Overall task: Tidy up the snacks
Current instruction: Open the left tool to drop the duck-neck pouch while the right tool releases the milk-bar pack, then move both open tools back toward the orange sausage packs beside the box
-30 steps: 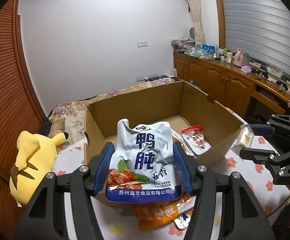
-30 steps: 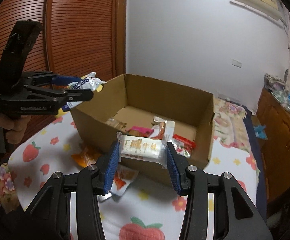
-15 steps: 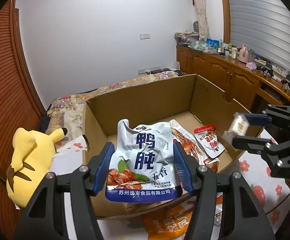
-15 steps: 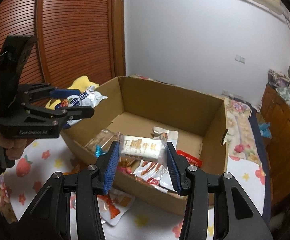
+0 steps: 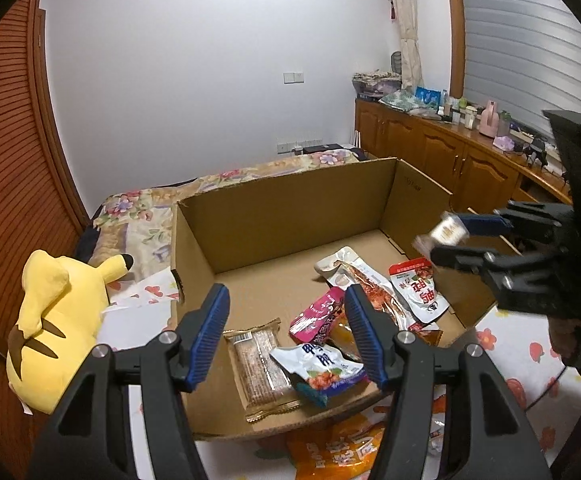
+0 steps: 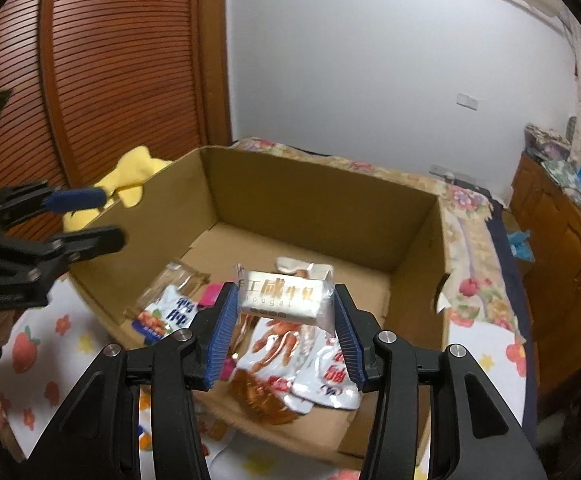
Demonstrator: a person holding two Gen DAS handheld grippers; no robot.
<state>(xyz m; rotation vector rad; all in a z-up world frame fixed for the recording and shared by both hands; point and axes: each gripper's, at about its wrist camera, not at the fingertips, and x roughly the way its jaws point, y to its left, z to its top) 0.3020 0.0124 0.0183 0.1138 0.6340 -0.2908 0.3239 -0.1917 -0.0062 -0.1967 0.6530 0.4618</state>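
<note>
The right gripper (image 6: 284, 322) holds a white nougat packet (image 6: 284, 295) between its jaws above the open cardboard box (image 6: 322, 208).

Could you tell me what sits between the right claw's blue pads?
A silver-wrapped nougat bar, gripped above the brown cardboard box, as the right wrist view shows.

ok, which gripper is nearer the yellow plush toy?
Left. The left gripper hangs open over the cardboard box at the end beside the yellow plush toy. The right gripper, shut on a nougat bar, is over the box's opposite end.
</note>
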